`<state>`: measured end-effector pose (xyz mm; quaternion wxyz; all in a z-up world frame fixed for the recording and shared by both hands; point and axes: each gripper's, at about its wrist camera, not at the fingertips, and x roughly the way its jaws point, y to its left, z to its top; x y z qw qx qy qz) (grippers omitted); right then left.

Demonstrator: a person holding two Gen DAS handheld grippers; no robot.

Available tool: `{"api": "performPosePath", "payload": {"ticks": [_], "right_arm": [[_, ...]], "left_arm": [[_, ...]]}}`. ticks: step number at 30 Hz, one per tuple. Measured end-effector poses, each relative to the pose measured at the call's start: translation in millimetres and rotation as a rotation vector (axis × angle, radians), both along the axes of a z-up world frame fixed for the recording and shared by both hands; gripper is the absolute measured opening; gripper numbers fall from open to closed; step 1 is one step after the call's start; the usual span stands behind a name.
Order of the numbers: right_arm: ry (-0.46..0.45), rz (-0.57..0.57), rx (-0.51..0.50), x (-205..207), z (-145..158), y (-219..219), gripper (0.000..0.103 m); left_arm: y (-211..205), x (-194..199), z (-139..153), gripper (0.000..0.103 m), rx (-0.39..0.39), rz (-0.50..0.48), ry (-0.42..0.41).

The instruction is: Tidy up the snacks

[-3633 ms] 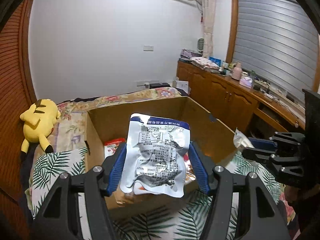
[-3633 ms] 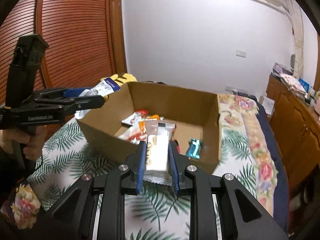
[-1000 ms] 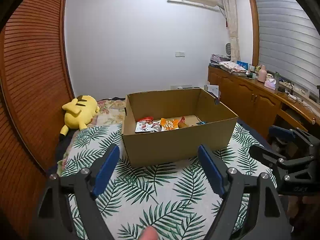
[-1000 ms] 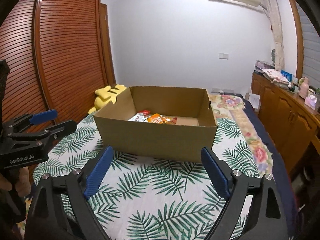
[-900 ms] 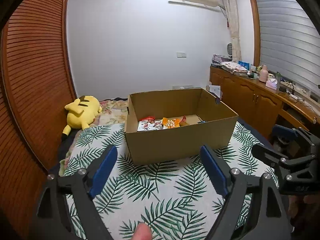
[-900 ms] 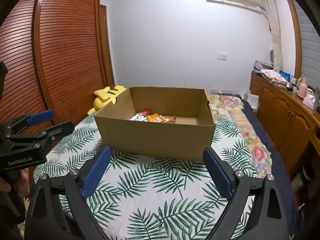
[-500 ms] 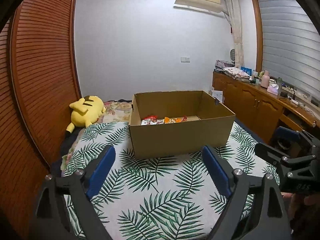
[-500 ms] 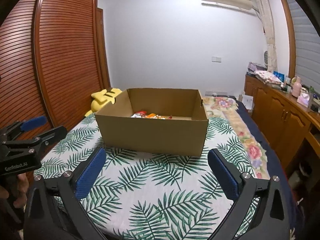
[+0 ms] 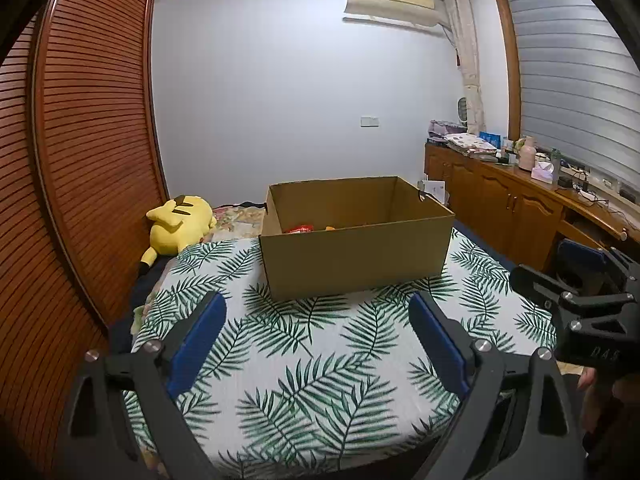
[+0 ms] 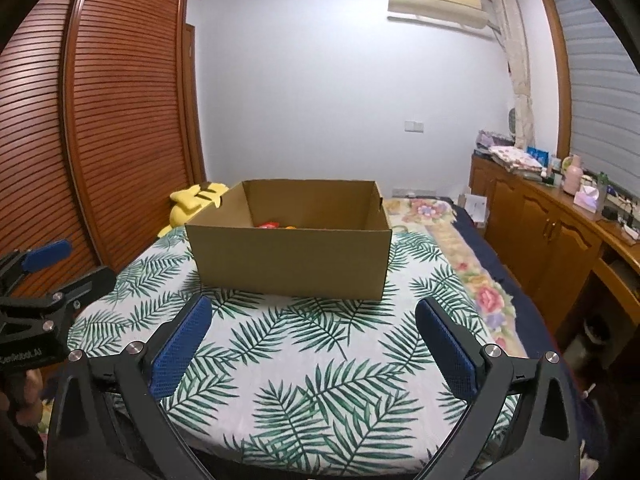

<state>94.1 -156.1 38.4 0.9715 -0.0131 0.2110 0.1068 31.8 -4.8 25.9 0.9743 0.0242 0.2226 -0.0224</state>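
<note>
Claws: left claw (image 9: 316,340) just spread wider, right claw (image 10: 314,344) spread; nothing between.
Cardboard box (image 9: 356,256) on leaf-print bed cover (image 9: 316,360); louvered wardrobe (image 9: 80,160) left.

My two grippers, left (image 9: 316,344) and right (image 10: 312,344), are black with blue pads (image 9: 198,344). Ahead, a plain brown cardboard box (image 9: 356,258) rests on a white bedspread (image 9: 320,368) printed with green palm fronds; beyond it lies a floral quilt (image 10: 472,268) in pink and cream. Inside the box, red and orange wrappers (image 9: 302,229) show, their print too small to make out. A yellow plush toy (image 9: 180,226) with black-tipped ears lies beside reddish-brown slatted doors (image 9: 92,152); the wall (image 9: 288,100) looks pale bluish-white.
</note>
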Motion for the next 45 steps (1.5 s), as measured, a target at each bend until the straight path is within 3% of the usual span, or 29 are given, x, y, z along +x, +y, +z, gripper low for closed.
{"api": "performPosePath", "payload": {"ticks": [12, 45], "right_arm": [[-0.029, -0.012, -0.002, -33, 3, -4, 0.103], [-0.036, -0.017, -0.002, -36, 2, -2, 0.103]], "left_arm": [[1, -28, 5, 0.095, 0.004, 0.012, -0.031], [8, -34, -3, 0.098, -0.019, 0.021, -0.020]]}}
